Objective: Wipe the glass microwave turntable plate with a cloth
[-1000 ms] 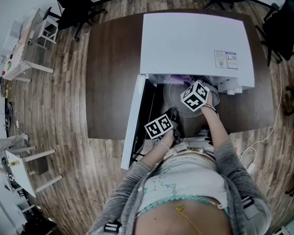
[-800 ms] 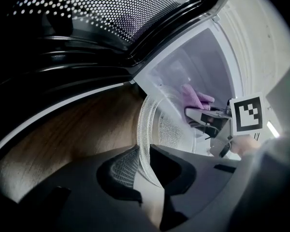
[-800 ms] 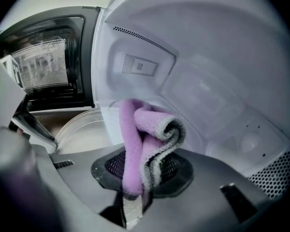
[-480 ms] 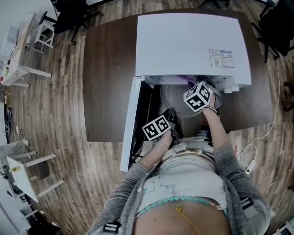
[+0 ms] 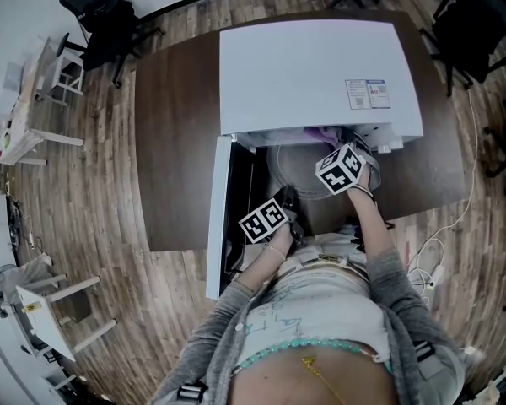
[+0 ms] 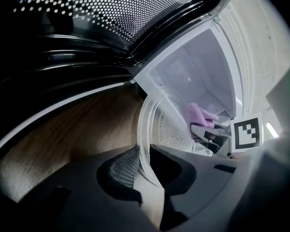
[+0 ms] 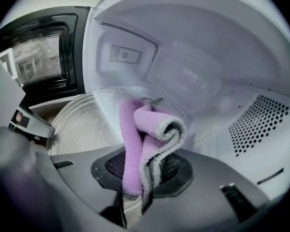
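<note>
The glass turntable plate (image 5: 297,174) lies in the open cavity of the white microwave (image 5: 312,74), with its near edge toward the person.

1. Left side. The microwave door (image 5: 218,218) stands swung open at the left. The left gripper (image 5: 287,201) is closed on the near-left rim of the plate. In the left gripper view the textured rim (image 6: 142,161) passes between the 2 pads and both pads press on it, so this gripper steadies the plate.

2. Centre. The plate is round, so no long axis governs the stroke. In the right gripper view its bare, droplet-marked surface (image 7: 82,124) lies to the left of and below the cloth.

3. Right side. The right gripper (image 5: 344,148) pinches a folded purple cloth (image 7: 150,139) between its pads, and the free roll stands out beyond the fingertips. The cloth sits over the far-right part of the plate. Contact with the glass cannot be confirmed. The right gripper is the nearer one to the unwiped area, so the coming stroke calls for a press down and a sweep leftward across the glass.

4. Surroundings. The microwave stands on a dark brown table (image 5: 181,142) over a wood plank floor (image 5: 84,226). Black chairs (image 5: 97,11) stand beyond the table.
</note>
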